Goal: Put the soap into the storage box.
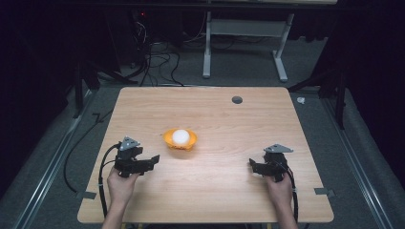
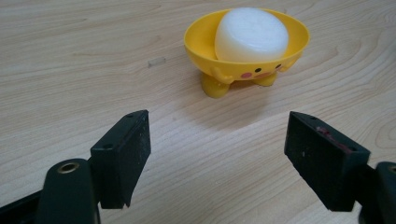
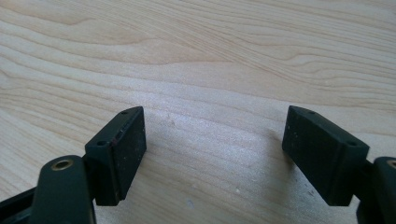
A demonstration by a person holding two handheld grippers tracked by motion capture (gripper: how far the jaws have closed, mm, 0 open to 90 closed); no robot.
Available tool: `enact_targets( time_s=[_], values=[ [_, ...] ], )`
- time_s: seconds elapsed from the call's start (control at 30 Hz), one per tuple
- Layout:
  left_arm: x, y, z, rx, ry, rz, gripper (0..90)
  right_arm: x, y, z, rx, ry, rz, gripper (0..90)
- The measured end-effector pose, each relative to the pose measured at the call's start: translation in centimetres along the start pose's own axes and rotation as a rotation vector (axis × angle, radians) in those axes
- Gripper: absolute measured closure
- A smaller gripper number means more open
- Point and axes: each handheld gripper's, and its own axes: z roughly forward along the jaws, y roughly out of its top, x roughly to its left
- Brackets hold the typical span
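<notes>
A small yellow chick-faced bowl (image 1: 180, 141) on short feet stands near the middle of the wooden table (image 1: 215, 191). In it lies a round white lump (image 1: 181, 136). My left gripper (image 1: 155, 160) rests low at the front left, pointing right toward the bowl and a short way from it. In the left gripper view the bowl (image 2: 198, 39) and the white lump (image 2: 252, 35) sit ahead of the left gripper (image 2: 217, 126), whose jaws stand apart with only bare wood between them. At the front right, my right gripper (image 1: 251, 164) points left. The right gripper (image 3: 215, 121) is open over bare wood.
A dark round grommet (image 1: 237, 99) sits in the table's far right part. Tape tabs (image 1: 325, 192) mark the front corners. Beyond the far edge stand a white desk frame (image 1: 243, 43) and floor cables (image 1: 157, 62). Dark curtains flank both sides.
</notes>
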Motion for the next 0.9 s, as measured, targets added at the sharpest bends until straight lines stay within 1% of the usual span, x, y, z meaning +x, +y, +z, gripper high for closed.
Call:
enact_targets(
  time_s=[0.43, 0.57, 0.63, 0.9],
  values=[
    [0.2, -0.9, 0.2, 0.000, -0.003, -0.024, 23.3, 0.0, 0.0, 0.0, 0.000, 0.000, -0.001, 22.5],
    [0.2, -1.4, 0.4, 0.007, -0.001, -0.029, 23.3, 0.0, 0.0, 0.0, 0.000, -0.001, -0.001, 22.5],
    [0.2, -1.6, 0.5, 0.009, -0.008, -0.036, 23.3, 0.0, 0.0, 0.0, 0.000, 0.000, -0.001, 22.5],
    [0.2, -2.2, 0.6, 0.011, -0.007, -0.042, 23.2, 0.0, 0.0, 0.0, 0.001, -0.002, -0.004, 22.6]
  ],
)
